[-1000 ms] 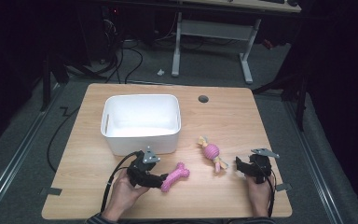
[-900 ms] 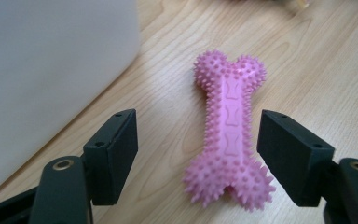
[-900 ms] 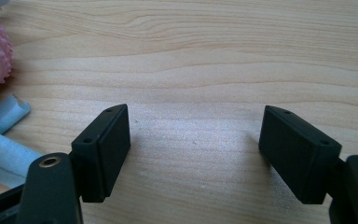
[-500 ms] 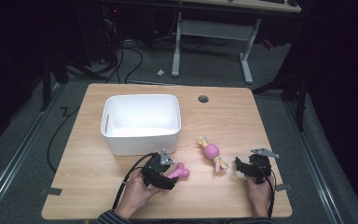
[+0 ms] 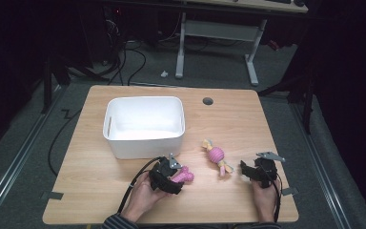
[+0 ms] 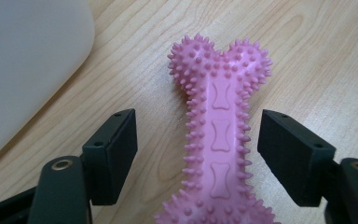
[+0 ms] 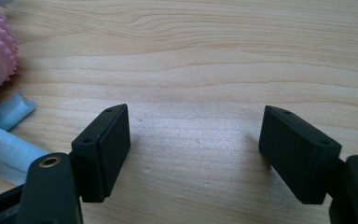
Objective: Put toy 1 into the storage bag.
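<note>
Dark floor and cables ring a light wooden table [image 5: 100, 191] in a dim room. Nearest me, along the table's near edge, a person's two hands come in, each with a black gripper. The left gripper [image 6: 198, 140] sits near the middle of the near edge, its jaws spread wide on either side of a pink spiky bone [image 6: 221, 140]; the bone lies flat on the wood between them, a gap showing on both sides, so neither jaw touches it. From above, the bone's knobbed end [image 5: 186, 175] sticks out toward the right, past the gripper body. The right gripper [image 7: 193, 147] is toward the near right corner, jaws likewise wide apart over bare wood and holding nothing. Between the two grippers, a little farther in, lies a rope toy [image 5: 216, 156] with a pink spiky ball at its middle and pale cloth ends, well apart from the bone and just left of the right gripper. Beyond the left gripper a white bin [image 5: 145, 143] stands left of centre. Farther still, near the far edge, a small round hole [image 5: 208, 101] marks the tabletop.
</note>
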Demonstrator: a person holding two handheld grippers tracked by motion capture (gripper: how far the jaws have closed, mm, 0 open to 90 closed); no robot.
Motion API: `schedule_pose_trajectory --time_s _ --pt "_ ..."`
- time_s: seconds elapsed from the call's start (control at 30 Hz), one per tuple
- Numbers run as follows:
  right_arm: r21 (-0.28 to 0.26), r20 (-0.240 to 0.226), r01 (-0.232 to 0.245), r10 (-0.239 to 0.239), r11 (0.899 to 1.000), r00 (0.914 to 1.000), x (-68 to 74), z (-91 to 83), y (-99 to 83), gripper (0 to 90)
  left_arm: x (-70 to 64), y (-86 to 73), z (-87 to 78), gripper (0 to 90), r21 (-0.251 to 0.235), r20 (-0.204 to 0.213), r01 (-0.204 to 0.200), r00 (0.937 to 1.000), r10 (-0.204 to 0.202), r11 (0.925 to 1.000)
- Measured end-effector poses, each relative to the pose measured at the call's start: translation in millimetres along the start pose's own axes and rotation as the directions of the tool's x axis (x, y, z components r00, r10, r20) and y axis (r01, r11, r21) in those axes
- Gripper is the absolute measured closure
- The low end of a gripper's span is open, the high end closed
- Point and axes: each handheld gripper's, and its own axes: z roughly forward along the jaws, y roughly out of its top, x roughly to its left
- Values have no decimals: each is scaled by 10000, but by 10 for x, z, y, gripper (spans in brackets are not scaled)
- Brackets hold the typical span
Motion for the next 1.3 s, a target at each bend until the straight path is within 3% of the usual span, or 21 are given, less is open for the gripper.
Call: schedule_pose_trajectory --time_s 0.53,0.9,1.1,1.3 --pt "13 -27 12 -12 10000 10000 0 -2 0 250 7 18 72 390 272 117 66 9999 -70 9996" --pt "-1 -18 9 -9 10000 10000 1 -1 -1 249 -37 31 67 537 239 335 -207 9992 199 9995" --pt "1 -20 10 -10 10000 10000 1 -1 -1 249 -39 29 57 584 168 395 -354 9986 347 9992" --pt "-2 -12 6 -6 10000 10000 1 0 0 250 -37 47 -19 589 -197 632 -396 9972 407 9990"
